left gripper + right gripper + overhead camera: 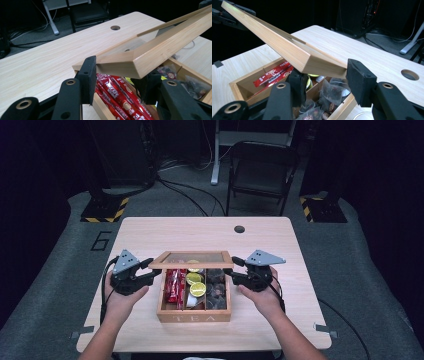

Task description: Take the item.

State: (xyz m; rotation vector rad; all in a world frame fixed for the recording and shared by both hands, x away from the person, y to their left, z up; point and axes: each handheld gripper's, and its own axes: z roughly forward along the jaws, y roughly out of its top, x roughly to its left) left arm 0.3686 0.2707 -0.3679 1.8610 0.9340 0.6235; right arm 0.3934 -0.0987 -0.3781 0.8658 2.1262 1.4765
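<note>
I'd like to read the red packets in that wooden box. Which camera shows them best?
The left gripper view: the red packets lie close under the raised lid, their white lettering legible. The high view shows them small in the box's left compartment. The right gripper view shows their ends, partly hidden by the lid.

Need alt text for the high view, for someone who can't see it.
Two hand-held claws, left claw and right claw, grip the raised lid of a wooden tea box at its two ends. Inside are red sachets, lime-coloured rounds and dark packets.
</note>
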